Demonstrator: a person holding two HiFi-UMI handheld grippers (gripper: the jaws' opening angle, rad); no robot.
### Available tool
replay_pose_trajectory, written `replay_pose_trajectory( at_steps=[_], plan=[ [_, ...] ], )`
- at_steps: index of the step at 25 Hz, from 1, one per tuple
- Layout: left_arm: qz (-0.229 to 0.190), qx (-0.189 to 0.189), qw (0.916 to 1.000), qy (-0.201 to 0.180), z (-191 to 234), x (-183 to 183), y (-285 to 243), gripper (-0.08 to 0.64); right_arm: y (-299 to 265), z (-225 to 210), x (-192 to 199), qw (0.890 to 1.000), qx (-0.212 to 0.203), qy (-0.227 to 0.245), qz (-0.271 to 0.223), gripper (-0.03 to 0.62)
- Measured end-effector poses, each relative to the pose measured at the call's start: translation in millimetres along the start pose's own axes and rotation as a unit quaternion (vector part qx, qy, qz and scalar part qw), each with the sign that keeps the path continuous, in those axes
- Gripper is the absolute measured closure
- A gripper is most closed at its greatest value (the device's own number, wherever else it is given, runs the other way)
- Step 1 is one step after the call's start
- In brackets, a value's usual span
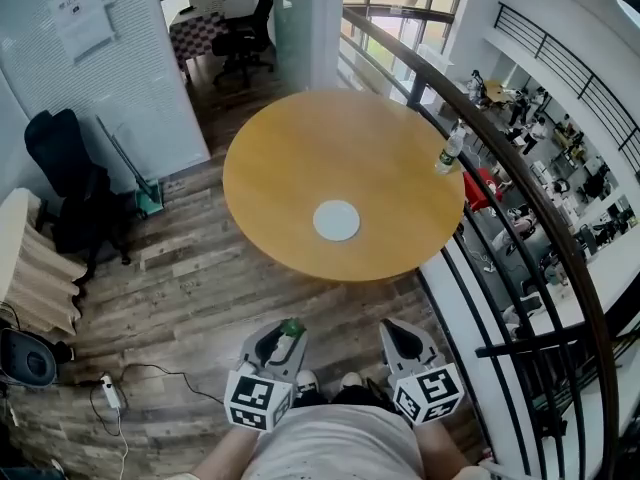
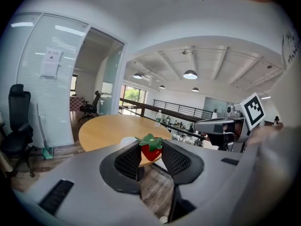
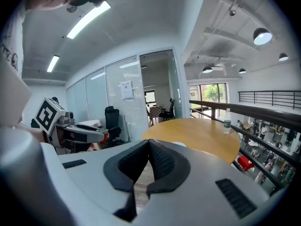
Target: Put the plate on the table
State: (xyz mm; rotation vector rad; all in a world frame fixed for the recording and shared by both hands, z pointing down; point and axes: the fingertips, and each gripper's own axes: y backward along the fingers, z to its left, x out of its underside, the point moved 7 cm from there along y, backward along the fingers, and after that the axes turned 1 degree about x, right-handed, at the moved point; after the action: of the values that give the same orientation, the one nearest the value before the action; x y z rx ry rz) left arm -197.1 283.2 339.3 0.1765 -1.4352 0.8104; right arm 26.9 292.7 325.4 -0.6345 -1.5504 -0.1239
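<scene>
A small white plate (image 1: 336,220) lies flat on the round wooden table (image 1: 300,158), toward its near edge; the left gripper view shows only a sliver of the plate (image 2: 127,140). My left gripper (image 1: 285,332) is held low over the floor, short of the table, shut on a red toy strawberry (image 2: 151,151) with a green top (image 1: 291,326). My right gripper (image 1: 399,334) is beside it, its jaws shut with nothing between them (image 3: 149,143). Both grippers point toward the table.
A plastic water bottle (image 1: 450,150) stands at the table's right edge, by the black railing (image 1: 520,228) with a drop beyond. Black office chairs (image 1: 70,183) stand at left and far back. Cables and a power strip (image 1: 110,393) lie on the wood floor.
</scene>
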Motion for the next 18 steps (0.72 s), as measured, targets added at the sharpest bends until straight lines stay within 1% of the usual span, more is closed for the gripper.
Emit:
replay_pose_trajectory(
  at_steps=[4, 7, 13, 18],
  plan=[
    [-0.001, 0.016, 0.9999, -0.001, 14, -2, -2, 0.411, -7, 8, -4, 1.0, 0.016, 0.001, 0.003, 0.566],
    [0.002, 0.026, 0.9997, 0.001, 15, -2, -7, 0.411, -9, 5, -2, 1.0, 0.023, -0.008, 0.007, 0.566],
    [0.008, 0.033, 0.9994, 0.0, 24, -7, -28, 0.411, -26, -13, 3, 0.999, 0.026, -0.029, 0.013, 0.566],
    [0.012, 0.028, 0.9995, 0.005, 39, -21, -63, 0.411, -60, -41, -3, 0.999, 0.017, -0.035, 0.018, 0.566]
  ],
)
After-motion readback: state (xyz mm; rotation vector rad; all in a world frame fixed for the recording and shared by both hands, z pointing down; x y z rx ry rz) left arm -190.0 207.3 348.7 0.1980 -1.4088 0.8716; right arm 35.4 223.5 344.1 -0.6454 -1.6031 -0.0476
